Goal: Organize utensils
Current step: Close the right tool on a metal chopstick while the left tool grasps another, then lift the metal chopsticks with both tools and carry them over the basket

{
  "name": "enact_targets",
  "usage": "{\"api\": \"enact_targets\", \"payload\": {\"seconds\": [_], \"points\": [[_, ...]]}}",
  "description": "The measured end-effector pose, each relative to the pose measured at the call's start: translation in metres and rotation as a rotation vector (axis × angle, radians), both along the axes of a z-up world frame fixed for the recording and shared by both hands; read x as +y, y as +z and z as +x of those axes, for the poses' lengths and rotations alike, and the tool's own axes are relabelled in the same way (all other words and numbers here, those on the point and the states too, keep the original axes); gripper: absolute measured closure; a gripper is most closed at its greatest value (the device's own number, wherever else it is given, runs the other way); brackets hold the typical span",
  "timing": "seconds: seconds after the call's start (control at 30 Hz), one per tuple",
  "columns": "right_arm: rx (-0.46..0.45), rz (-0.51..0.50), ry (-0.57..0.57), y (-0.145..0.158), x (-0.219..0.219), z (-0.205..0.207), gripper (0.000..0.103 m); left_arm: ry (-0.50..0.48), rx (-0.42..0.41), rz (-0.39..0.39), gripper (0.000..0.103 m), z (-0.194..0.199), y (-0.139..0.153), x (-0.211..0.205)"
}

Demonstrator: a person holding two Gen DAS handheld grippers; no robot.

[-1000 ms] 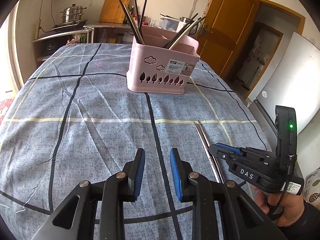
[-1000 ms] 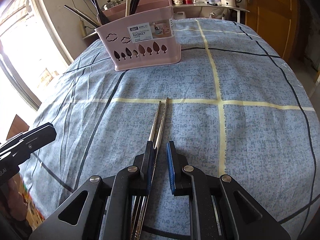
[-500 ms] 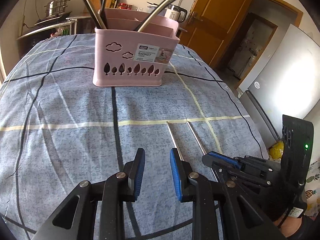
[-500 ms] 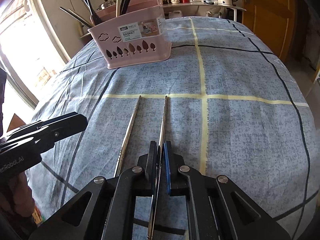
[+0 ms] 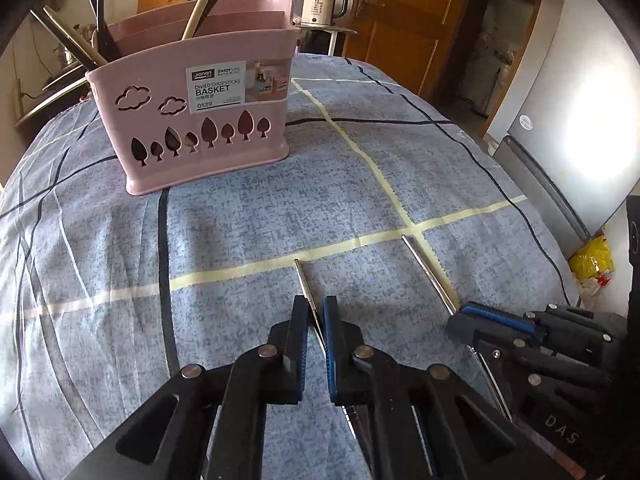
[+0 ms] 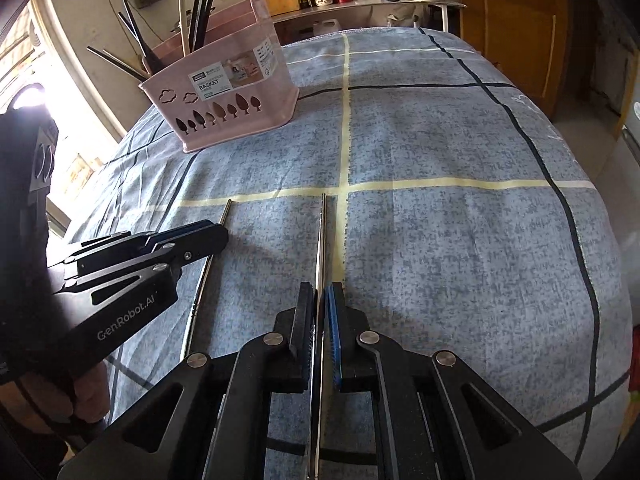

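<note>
Left wrist view: left gripper [image 5: 316, 312] had just closed on one steel chopstick [image 5: 306, 288]; right gripper [image 6: 319, 300] clamped the other chopstick [image 6: 321, 240], both near the table's [image 6: 460, 240] front edge, pink basket [image 5: 192, 120] farther back

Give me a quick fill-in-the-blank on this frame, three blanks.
1. Each gripper, left and right, is shut on one metal ____.
2. The basket behind them is ____ in colour.
3. The two chopsticks, left and right, lie on a checked ____.

Missing words: chopstick; pink; cloth
</note>
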State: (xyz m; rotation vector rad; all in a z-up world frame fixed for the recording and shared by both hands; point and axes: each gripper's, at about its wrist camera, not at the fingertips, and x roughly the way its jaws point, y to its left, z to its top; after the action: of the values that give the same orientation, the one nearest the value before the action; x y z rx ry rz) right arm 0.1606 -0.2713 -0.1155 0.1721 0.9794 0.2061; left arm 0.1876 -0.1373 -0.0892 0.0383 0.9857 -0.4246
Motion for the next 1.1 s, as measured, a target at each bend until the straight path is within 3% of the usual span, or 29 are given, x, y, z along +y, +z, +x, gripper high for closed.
{"api": "enact_targets", "payload": {"seconds": [0.37, 0.6, 0.77, 0.87, 1.1], "points": [[0.0, -0.047, 0.04, 0.001, 0.01, 0.031, 0.093, 0.039, 0.03, -0.001, 0.098, 0.002, 0.003, 0.043], [0.027, -0.086, 0.072, 0.002, 0.017, 0.045, 0.093, -0.031, 0.039, 0.073, 0.093, 0.011, 0.004, 0.026], [0.031, -0.086, 0.078, 0.002, 0.016, 0.05, 0.099, -0.056, 0.044, 0.08, 0.091, 0.019, 0.004, 0.021], [0.033, -0.07, 0.083, 0.002, 0.016, 0.051, 0.099, -0.062, 0.037, 0.104, 0.099, 0.019, 0.005, 0.02], [-0.017, -0.028, 0.083, 0.025, 0.014, 0.048, 0.099, -0.045, 0.0, 0.047, 0.099, 0.019, 0.03, 0.033]]}}
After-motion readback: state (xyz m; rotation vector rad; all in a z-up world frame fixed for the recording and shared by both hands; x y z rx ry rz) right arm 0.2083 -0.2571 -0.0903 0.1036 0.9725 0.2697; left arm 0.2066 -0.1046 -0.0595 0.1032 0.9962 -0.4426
